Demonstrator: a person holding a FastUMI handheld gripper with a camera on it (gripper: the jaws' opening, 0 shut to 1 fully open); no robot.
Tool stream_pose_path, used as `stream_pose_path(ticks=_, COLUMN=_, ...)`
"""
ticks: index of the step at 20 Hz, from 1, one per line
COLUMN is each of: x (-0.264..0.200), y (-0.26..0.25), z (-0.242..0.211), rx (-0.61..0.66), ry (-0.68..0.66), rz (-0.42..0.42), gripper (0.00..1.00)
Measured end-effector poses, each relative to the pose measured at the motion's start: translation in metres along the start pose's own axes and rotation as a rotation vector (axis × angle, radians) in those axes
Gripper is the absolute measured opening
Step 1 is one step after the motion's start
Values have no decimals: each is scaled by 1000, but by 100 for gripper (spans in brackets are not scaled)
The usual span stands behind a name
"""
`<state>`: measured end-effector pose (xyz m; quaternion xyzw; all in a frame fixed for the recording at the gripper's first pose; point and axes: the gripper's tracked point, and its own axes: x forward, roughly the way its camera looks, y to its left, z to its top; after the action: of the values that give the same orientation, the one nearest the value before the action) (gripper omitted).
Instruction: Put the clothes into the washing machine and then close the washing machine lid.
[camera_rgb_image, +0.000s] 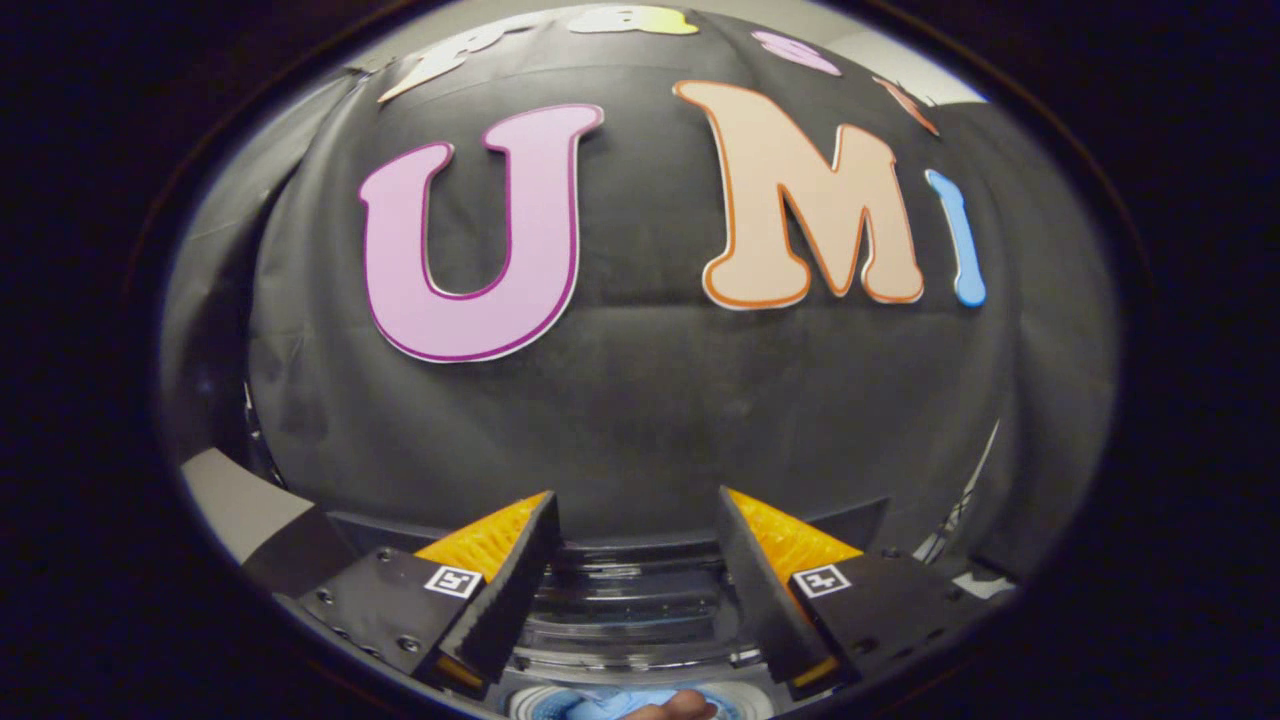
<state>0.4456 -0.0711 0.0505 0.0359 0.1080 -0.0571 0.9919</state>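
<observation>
- Two fingers of the gripper spread wide apart, nothing held between them.
- Just ahead and below the fingers, the washing machine, seen as a dark top with a clear, glossy lid or rim between the two fingers.
- Lower, at the near side under the fingers, a round white opening with light blue clothes inside; only a small part visible.
- Touching or just over the blue cloth, a small part of a hand, maybe a fingertip; cannot tell exactly.
- Beyond the machine, the black cloth wall of the booth, hanging with soft folds.
- Beside the machine, a pale surface with a dark strip.
</observation>
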Motion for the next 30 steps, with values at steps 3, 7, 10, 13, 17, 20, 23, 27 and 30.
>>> stream_pose_path(ticks=3, x=-5, y=0, z=-2, rx=-40, ry=28, rz=-6, gripper=96)
stream_pose_path(ticks=7, x=-15, y=-1, z=-4, rx=-26, ry=8, rz=-28, gripper=96)
stream_pose_path(ticks=10, x=-22, y=-2, z=-4, rx=-4, ry=-1, rz=-26, gripper=96)
stream_pose_path(ticks=13, x=-29, y=-3, z=-6, rx=-11, ry=7, rz=-35, gripper=96)
stream_pose_path(ticks=17, x=-40, y=-3, z=-7, rx=6, ry=6, rz=-31, gripper=96)
stream_pose_path(ticks=20, x=-41, y=-12, z=-84, rx=-50, ry=280, rz=-33, gripper=95)
stream_pose_path(ticks=23, x=-49, y=-10, z=-116, rx=-83, ry=285, rz=-27, gripper=94)
stream_pose_path(ticks=27, x=-55, y=-6, z=-33, rx=92, ry=-8, rz=-26, gripper=94)
stream_pose_path(ticks=30, x=-69, y=-9, z=46, rx=58, ry=-203, rz=-25, gripper=95)
